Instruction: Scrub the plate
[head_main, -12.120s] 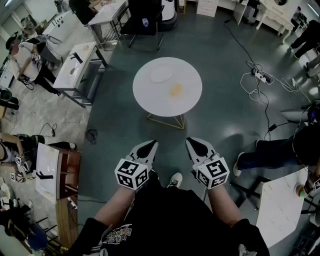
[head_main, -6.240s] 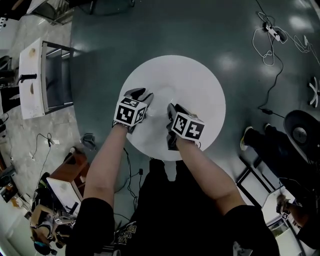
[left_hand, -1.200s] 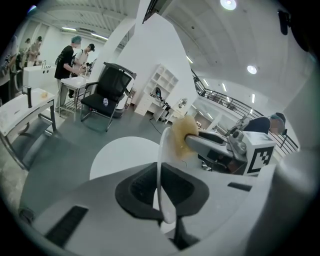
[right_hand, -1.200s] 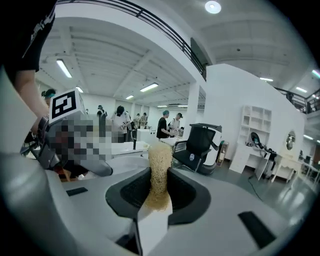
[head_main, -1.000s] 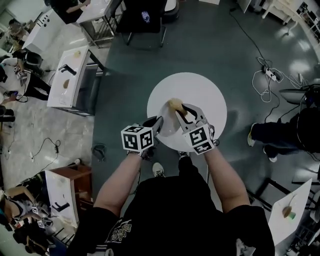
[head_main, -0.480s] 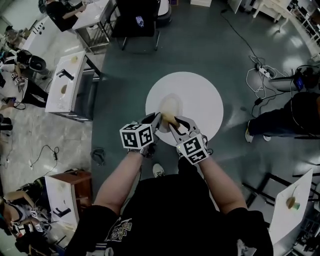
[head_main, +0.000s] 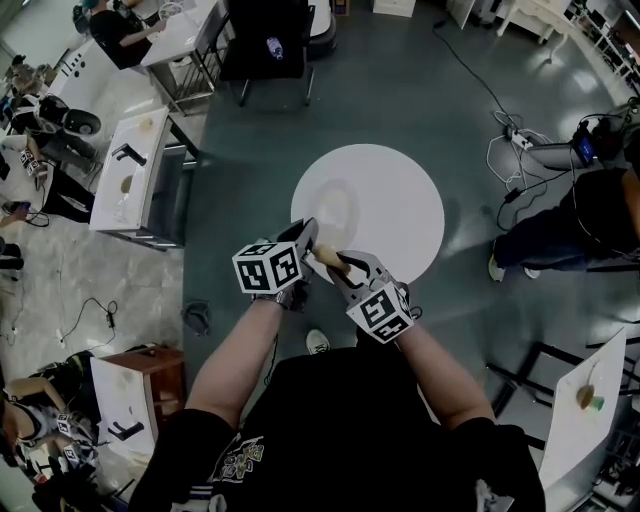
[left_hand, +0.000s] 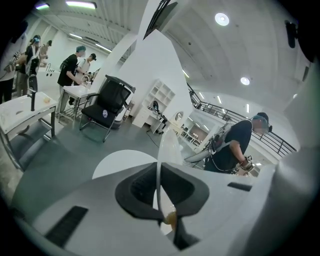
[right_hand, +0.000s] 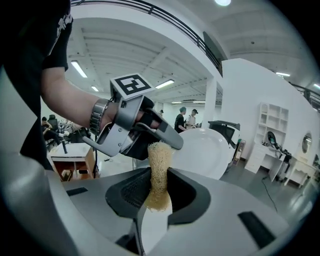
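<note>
A white plate (head_main: 336, 208) stands on edge above the round white table (head_main: 400, 200). My left gripper (head_main: 303, 235) is shut on its near rim. In the left gripper view the plate (left_hand: 167, 142) shows edge-on, running up from between the jaws of that gripper (left_hand: 160, 186). My right gripper (head_main: 338, 265) is shut on a tan fibrous sponge (head_main: 324, 257). The sponge (right_hand: 159, 167) sticks up between the right gripper's (right_hand: 158, 189) jaws, close to the left gripper (right_hand: 137, 127) and beside the plate's (right_hand: 212, 152) face. Whether it touches the plate I cannot tell.
A black office chair (head_main: 265, 40) stands beyond the table. White desks (head_main: 130, 170) line the left side. A person (head_main: 575, 215) and floor cables (head_main: 510, 150) are at the right. Another person (left_hand: 235, 145) shows in the left gripper view.
My right gripper has drawn the sponge back toward me and to the left, from the plate's middle to its near rim. The left gripper with the plate has risen a little.
</note>
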